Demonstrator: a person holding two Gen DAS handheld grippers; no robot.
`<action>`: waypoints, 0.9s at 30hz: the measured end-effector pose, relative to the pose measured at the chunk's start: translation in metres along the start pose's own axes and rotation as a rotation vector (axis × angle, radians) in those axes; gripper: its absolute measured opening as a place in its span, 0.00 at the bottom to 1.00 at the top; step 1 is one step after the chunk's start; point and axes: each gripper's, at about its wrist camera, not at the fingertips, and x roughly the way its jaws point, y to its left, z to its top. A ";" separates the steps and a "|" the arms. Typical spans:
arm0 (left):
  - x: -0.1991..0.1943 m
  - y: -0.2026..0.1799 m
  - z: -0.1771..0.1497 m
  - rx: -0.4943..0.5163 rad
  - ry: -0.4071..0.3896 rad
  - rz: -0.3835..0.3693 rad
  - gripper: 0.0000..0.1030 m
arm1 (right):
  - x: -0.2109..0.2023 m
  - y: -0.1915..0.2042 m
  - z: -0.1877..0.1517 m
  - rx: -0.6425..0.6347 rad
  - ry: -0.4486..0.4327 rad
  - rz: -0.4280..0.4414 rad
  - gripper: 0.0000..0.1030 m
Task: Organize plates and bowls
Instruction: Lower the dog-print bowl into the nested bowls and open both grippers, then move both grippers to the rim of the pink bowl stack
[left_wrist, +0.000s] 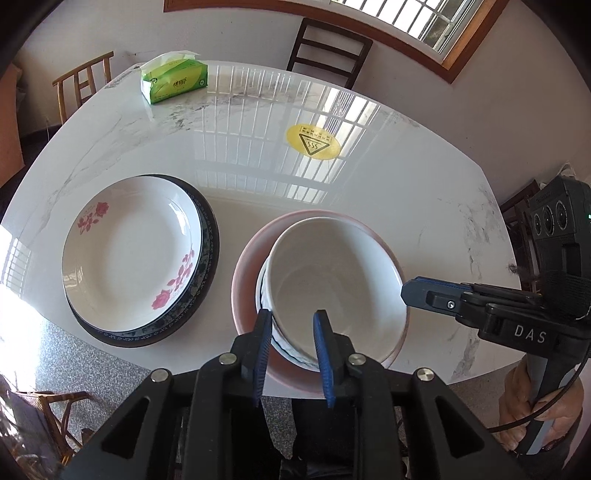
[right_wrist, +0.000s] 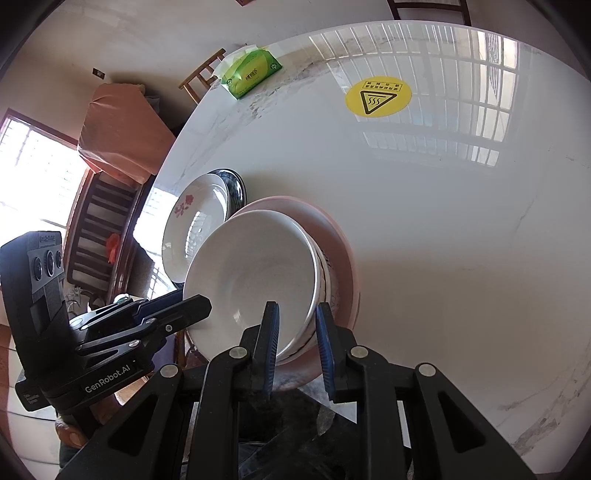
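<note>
A white bowl sits in a second white bowl with dark markings, both nested in a wide pink bowl. My left gripper straddles the white bowl's near rim, jaws a little apart. My right gripper straddles the rim of the same stack from the other side; in the left wrist view it is beside the bowl's right rim. To the left, a white rose-patterned plate lies on a dark-rimmed plate.
The white marble table carries a green tissue pack at the far edge and a yellow heat-warning sticker. Wooden chairs stand around it. The table's near edge is just under the pink bowl.
</note>
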 end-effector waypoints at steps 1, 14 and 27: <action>-0.005 -0.001 -0.002 0.014 -0.032 0.008 0.23 | -0.003 0.000 -0.001 -0.003 -0.012 0.003 0.21; -0.027 0.006 -0.030 0.048 -0.288 0.200 0.34 | -0.029 -0.002 -0.053 -0.068 -0.323 -0.102 0.31; -0.004 0.025 -0.039 0.016 -0.270 0.234 0.35 | -0.026 -0.003 -0.081 -0.085 -0.417 -0.223 0.48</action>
